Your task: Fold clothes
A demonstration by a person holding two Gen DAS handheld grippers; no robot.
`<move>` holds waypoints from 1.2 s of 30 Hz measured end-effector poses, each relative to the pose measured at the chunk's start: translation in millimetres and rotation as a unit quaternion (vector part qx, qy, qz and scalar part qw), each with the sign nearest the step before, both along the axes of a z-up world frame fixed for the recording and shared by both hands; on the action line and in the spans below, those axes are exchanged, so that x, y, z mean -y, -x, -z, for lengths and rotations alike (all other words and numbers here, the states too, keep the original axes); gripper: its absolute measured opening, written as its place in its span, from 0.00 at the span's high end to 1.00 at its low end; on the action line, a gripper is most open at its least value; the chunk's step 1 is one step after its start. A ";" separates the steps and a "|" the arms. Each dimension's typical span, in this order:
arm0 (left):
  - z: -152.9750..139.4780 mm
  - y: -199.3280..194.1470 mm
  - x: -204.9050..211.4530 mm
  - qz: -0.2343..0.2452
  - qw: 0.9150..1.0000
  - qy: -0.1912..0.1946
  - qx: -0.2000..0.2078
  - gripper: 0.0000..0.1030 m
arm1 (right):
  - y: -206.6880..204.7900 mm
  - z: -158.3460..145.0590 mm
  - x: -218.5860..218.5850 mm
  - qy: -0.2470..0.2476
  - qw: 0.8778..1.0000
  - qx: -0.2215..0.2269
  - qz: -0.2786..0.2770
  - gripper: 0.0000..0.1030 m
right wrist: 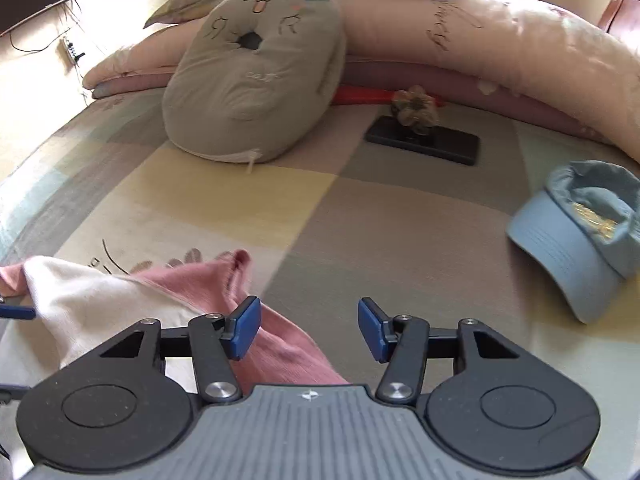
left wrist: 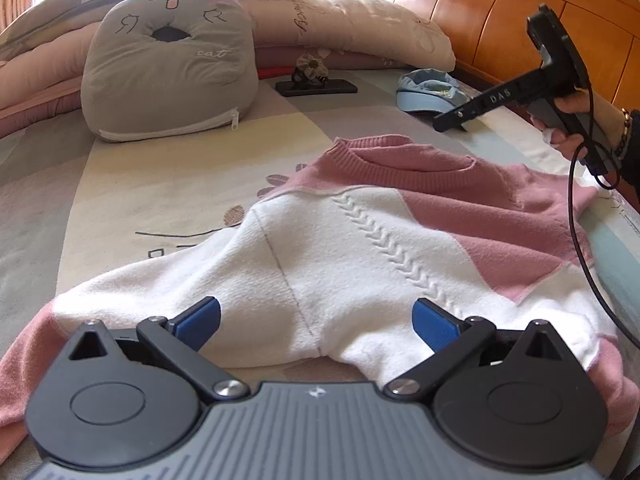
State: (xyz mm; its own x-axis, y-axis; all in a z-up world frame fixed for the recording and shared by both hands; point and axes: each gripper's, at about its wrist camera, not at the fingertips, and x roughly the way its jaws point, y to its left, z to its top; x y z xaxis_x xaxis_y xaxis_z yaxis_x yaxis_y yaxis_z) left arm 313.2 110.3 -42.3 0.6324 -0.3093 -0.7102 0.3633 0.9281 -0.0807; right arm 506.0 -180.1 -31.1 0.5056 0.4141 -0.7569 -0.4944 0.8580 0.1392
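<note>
Nearest in the left wrist view: left tool [left wrist: 316,322], blue pads spread wide apart, hovering over the white panel of the pink and white knitted sweater [left wrist: 360,240], nothing between the pads. Whether the pads touch the knit, impossible to tell. Sweater spread on the pastel checked bedsheet [left wrist: 160,184], ribbed pink collar pointing toward the headboard, near hem and one pink sleeve cut off behind the tool's grey body.

Nearest in the right wrist view: right tool [right wrist: 309,330], pads likewise apart and empty, left pad just over a pink fold of the sweater, right pad over bare sheet. Only a corner of the sweater in this view, the rest cut off at the left edge. Same tool seen from the left wrist camera at the right, raised above the sweater's far shoulder, gripped by a hand [left wrist: 576,128] with a bracelet, sleeve cut by the frame, black cable hanging down.

Farther: light blue cap [right wrist: 576,240] lying on the sheet, well apart from the sweater. Beyond, a black phone [right wrist: 424,140] with a small flower-like object [right wrist: 414,110] on it, details too blurred to make out. Beside that, a grey cat-face cushion [right wrist: 256,92] leaning upright. Behind, rolled pink and cream bedding [right wrist: 480,40], folded clothes on top partly out of frame, and a wooden headboard [left wrist: 500,12].
</note>
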 end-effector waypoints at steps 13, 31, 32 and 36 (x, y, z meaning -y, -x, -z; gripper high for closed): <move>-13.7 1.1 100.6 0.058 0.998 -0.038 -0.014 0.01 | 4.4 38.1 98.2 0.046 0.998 0.007 0.052 0.43; 4.3 19.3 144.9 0.049 0.998 -0.044 -0.015 0.01 | 56.4 44.4 78.4 0.086 0.988 0.084 -0.097 0.43; 5.3 18.2 144.7 0.045 0.998 -0.042 -0.017 0.01 | 56.0 43.5 76.5 0.085 0.987 0.086 -0.105 0.43; 9.8 17.7 145.0 0.038 0.998 -0.042 -0.024 0.01 | 46.5 54.8 68.1 0.108 0.984 0.086 -0.112 0.43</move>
